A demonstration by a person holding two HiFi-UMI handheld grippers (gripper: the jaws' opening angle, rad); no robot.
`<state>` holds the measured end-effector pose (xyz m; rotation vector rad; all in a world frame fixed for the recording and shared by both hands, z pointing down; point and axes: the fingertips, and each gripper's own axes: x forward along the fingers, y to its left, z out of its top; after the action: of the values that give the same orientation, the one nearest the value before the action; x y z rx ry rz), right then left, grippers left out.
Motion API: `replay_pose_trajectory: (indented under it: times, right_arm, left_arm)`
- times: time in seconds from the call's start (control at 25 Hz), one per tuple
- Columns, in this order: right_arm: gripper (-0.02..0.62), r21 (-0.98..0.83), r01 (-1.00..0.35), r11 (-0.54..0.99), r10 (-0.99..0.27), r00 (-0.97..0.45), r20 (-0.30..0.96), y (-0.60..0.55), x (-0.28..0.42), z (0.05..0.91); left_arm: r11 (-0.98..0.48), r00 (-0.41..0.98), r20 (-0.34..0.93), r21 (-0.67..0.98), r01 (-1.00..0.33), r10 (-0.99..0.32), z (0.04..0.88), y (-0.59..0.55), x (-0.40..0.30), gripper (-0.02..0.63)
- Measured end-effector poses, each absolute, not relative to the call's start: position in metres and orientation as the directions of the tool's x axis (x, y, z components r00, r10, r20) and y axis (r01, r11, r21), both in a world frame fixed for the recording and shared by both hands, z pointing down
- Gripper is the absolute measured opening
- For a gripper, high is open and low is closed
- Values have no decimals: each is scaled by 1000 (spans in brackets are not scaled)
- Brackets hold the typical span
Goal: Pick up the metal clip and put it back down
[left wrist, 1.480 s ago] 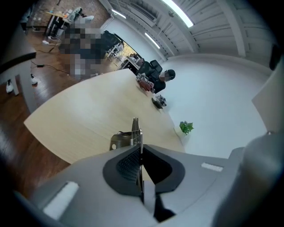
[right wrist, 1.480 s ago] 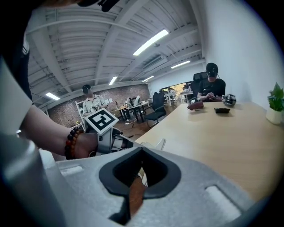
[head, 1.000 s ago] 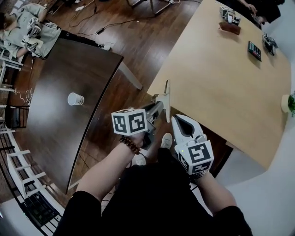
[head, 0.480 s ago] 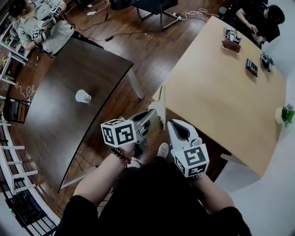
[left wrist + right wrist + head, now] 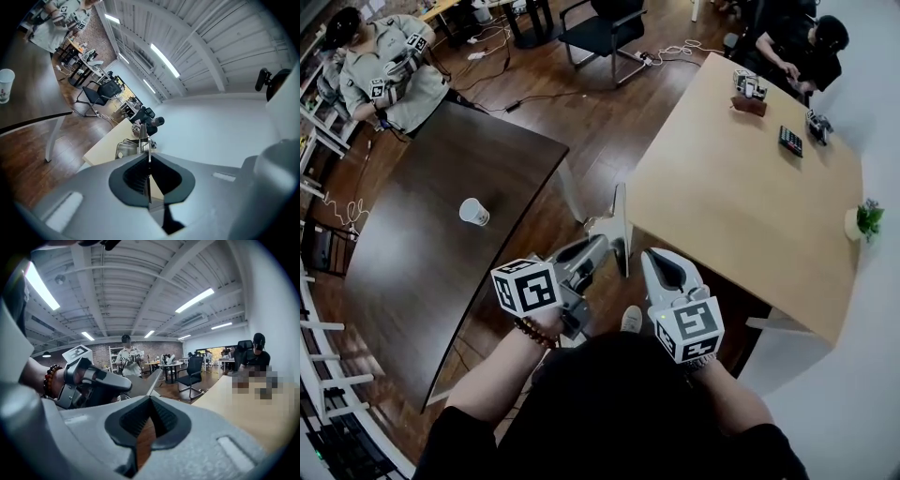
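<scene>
Head view: the left gripper (image 5: pixel 600 246) is shut on the metal clip (image 5: pixel 620 223). The clip is off any surface, over the wooden floor (image 5: pixel 581 112) and just short of the near corner of the light wood table (image 5: pixel 750 197). Its long axis runs straight on from the jaws, up and away from the person, with the flat blade seen nearly edge-on. The right gripper (image 5: pixel 654 257) hangs just beside it, jaws together with nothing between them. A dark table (image 5: pixel 422 234) bearing a paper cup (image 5: pixel 472 211) lies to the left, well apart.

Left gripper view: the jaws of the left gripper (image 5: pixel 149 157) pinch a thin plate of the metal clip (image 5: pixel 143 139). This view alone shows the spring coil and second leaf beyond the tips. The light table's corner (image 5: pixel 105 145) lies ahead and below.

Right gripper view: the right gripper (image 5: pixel 150 401) has its pads meeting and is empty. It looks sideways onto the left gripper (image 5: pixel 126 384) and the broad face of the metal clip (image 5: pixel 143 383), which the other views show only as an edge.

I judge that setting the clip down calls for the left gripper to carry it forward and to the right over the tabletop, blade lowered flat
</scene>
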<state>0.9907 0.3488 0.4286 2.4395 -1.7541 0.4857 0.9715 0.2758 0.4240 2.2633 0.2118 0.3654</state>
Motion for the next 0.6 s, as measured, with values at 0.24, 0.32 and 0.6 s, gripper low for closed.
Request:
replay_pose_trajectory:
  times: [0.24, 0.32, 0.6]
  right_arm:
    - [-8, -70, -922, -381, -889, 345, 303, 345, 953, 405]
    - [-8, -58, -919, -390, -886, 357, 297, 344, 949, 402]
    - [-8, -32, -921, -389, -887, 365, 284, 339, 938, 398]
  left_arm:
    - [-651, 934, 151, 752, 105, 324, 400, 275, 935, 20]
    - [-651, 931, 141, 749, 122, 337, 397, 276, 931, 20]
    - [-638, 929, 99, 752, 165, 356, 390, 275, 919, 21]
